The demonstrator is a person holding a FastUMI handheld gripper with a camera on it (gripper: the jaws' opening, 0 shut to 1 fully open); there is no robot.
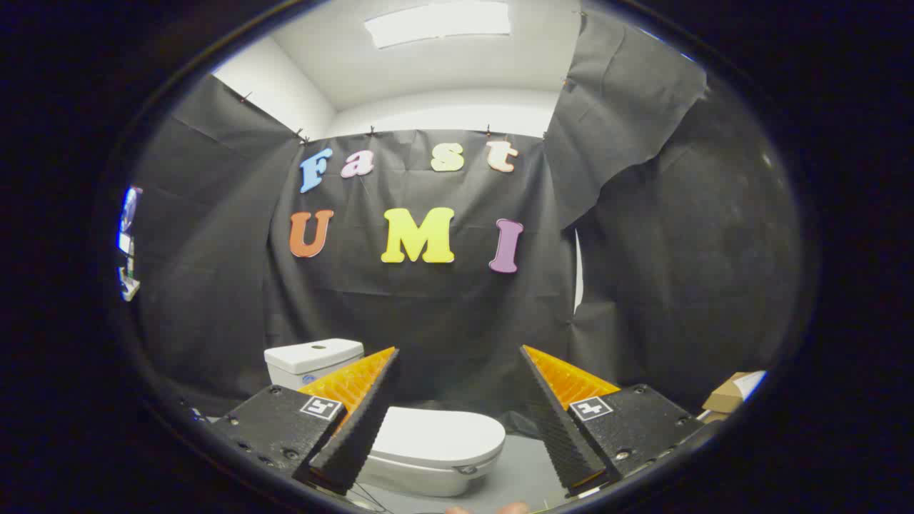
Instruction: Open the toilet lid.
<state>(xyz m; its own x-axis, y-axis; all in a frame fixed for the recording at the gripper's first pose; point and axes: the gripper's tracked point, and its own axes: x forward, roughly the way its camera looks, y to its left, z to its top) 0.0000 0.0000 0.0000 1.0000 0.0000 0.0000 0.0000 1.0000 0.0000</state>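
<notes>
— What do you see, starting from your left?

— Farthest left, the black cloth wall (214,271) hangs in folds. Low against it stands the white cistern (313,360), partly hidden behind my left finger (357,421).

— And your fingers?

— My gripper (457,414) is spread wide, released, holding nothing. The two fingers stand well apart and touch nothing.

— Where is the toilet lid?

— The toilet lid (439,435) lies between my fingers and beyond them, down flat on the bowl (421,480), closed. Its left part is covered by my left finger; its rounded front points toward my right finger (557,421). The lid is apart from both fingers.

— What lies under it?

— Grey floor (521,475), running between the bowl and my right finger.

— And further right?

— More black cloth, with a narrow bright gap (578,271) in it, and a cardboard box (728,392) low down past my right finger. Overhead, a white ceiling with a light panel (437,21).
</notes>
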